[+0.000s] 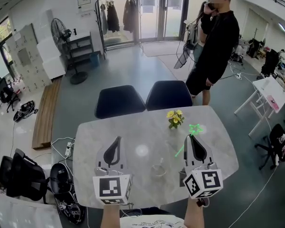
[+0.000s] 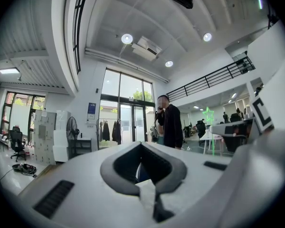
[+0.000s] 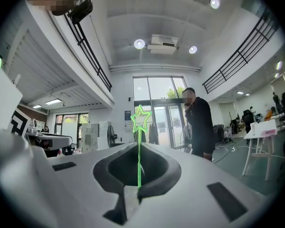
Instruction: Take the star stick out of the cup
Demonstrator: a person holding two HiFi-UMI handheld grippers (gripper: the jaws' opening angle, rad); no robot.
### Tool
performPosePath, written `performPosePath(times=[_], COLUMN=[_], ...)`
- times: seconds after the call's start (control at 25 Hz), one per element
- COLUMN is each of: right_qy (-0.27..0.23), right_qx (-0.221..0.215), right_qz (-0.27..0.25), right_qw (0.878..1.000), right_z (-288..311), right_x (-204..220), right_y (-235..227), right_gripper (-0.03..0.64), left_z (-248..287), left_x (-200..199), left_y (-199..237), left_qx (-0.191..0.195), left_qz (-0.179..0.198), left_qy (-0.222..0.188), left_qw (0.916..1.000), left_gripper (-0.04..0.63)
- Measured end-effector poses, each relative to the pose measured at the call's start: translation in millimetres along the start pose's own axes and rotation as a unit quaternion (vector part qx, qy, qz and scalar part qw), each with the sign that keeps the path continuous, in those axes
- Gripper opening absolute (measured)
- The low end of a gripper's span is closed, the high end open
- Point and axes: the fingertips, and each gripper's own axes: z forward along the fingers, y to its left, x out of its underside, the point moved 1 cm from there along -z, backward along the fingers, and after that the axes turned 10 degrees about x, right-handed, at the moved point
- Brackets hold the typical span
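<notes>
The green star stick [image 1: 189, 139] slants across the table, with its star [image 1: 195, 128] at the far end and its lower tip just right of the clear cup [image 1: 158, 168]. My right gripper [image 1: 190, 138] is shut on the stick. In the right gripper view the stick [image 3: 138, 163] rises between the jaws, with the star [image 3: 141, 118] on top. My left gripper [image 1: 118, 139] hovers left of the cup, shut with nothing in it [image 2: 141, 148]. From the left gripper view the star [image 2: 208, 115] shows far to the right.
A small bunch of yellow flowers [image 1: 175, 118] stands on the marble table [image 1: 95, 141] beyond the cup. Two dark chairs [image 1: 119, 100] sit at the far edge. A person in black [image 1: 217, 46] stands behind them on the right.
</notes>
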Motion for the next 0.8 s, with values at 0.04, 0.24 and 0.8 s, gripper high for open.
performPosePath(times=[0.04,0.24,0.8], right_qy=[0.000,0.003,0.007], right_qx=[0.000,0.000,-0.002], right_qz=[0.001,0.003,0.003], right_qw=[1.000,1.000,1.000], right_z=[0.6,5.5,8.9], right_x=[-0.1,1.6,2.1], right_y=[0.1,0.0,2.4], right_gripper=[0.026,0.026,0.026], left_z=[0.6,4.8,7.5], left_x=[0.3,2.2,0.0], left_y=[0.3,1.6,1.8], left_qx=[0.001,0.006,0.009], left_qz=[0.000,0.003,0.006], left_qy=[0.001,0.006,0.004], left_qw=[1.0000,1.0000,0.9999], left_gripper=[-0.002,-0.003,-0.002])
